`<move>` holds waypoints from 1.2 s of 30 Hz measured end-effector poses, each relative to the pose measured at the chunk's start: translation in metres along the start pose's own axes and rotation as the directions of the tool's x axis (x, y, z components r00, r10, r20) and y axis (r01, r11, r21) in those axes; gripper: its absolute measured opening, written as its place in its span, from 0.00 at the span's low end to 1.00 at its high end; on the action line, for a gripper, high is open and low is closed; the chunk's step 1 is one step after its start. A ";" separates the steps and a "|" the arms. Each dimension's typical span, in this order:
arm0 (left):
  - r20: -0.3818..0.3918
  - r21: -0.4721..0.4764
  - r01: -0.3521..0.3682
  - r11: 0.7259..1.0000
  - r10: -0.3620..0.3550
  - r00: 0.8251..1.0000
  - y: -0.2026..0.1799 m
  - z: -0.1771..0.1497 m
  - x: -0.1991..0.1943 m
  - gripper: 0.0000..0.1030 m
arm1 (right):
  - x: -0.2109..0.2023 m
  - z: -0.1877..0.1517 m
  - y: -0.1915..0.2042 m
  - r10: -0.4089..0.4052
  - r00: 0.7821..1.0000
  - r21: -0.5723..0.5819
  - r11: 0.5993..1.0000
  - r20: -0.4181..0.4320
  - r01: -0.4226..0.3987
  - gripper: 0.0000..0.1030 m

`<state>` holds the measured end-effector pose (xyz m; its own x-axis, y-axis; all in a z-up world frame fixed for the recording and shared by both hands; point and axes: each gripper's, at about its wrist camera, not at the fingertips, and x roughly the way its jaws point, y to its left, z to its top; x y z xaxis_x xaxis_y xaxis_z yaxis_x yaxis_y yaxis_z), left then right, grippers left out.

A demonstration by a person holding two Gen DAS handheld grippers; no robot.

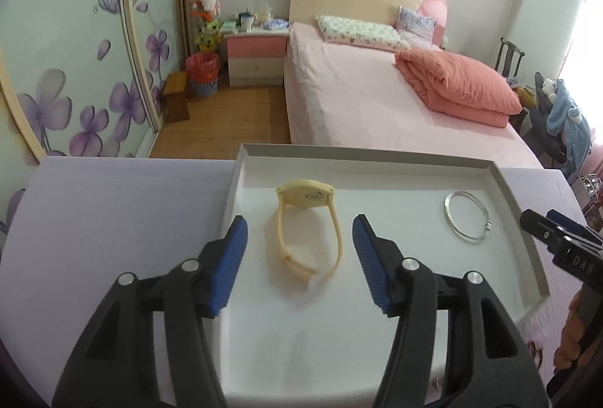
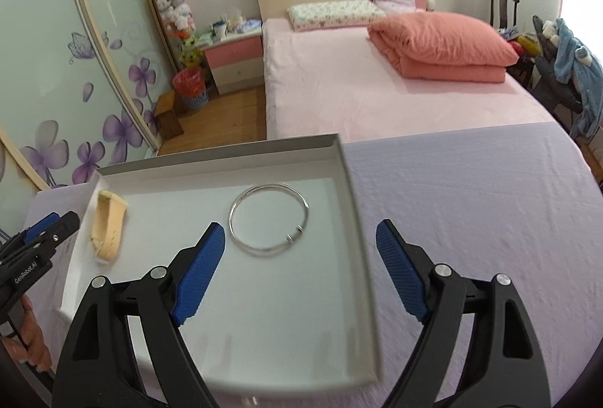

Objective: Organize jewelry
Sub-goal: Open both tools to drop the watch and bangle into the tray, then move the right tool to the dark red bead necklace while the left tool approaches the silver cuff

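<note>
Inside the shallow white cardboard tray, the cream plastic wristband sits between the spread left claw; I'd centre, then squeeze gently. The right claw, also spread, straddles the tray's right rim near the thin silver bangle.

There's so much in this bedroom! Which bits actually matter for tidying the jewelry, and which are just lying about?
Part of the job:
- white tray
- cream watch
- silver bangle
- left gripper and right gripper, both open

Just lying about:
- bed
- folded pink quilt
- nightstand
- red bin
</note>
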<state>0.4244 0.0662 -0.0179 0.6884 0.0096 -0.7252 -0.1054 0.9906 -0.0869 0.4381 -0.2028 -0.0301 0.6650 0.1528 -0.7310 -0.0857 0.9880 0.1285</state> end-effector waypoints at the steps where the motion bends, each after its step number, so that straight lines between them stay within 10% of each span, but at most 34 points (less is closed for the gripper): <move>1: 0.009 0.001 0.001 1.000 -0.001 1.000 0.000 -0.004 -0.009 0.56 | -0.009 -0.003 -0.002 -0.003 1.000 -0.004 1.000 0.012 0.003 0.80; 16: 0.189 0.039 0.032 0.999 -0.038 0.981 -0.011 -0.095 -0.140 0.61 | -0.091 -0.081 -0.022 0.017 0.991 -0.057 0.998 0.134 -0.009 0.80; 36: 0.172 0.060 0.072 0.996 -0.081 0.982 -0.014 -0.155 -0.164 0.62 | -0.047 -0.144 -0.028 -0.045 0.997 -0.133 0.991 -0.064 0.036 0.77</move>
<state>0.2018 0.0301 -0.0035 0.8076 -0.0475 -0.5878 -0.0126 0.9951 -0.0977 0.3019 -0.2342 -0.0960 0.6191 0.1093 -0.7777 -0.1592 0.9872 0.0119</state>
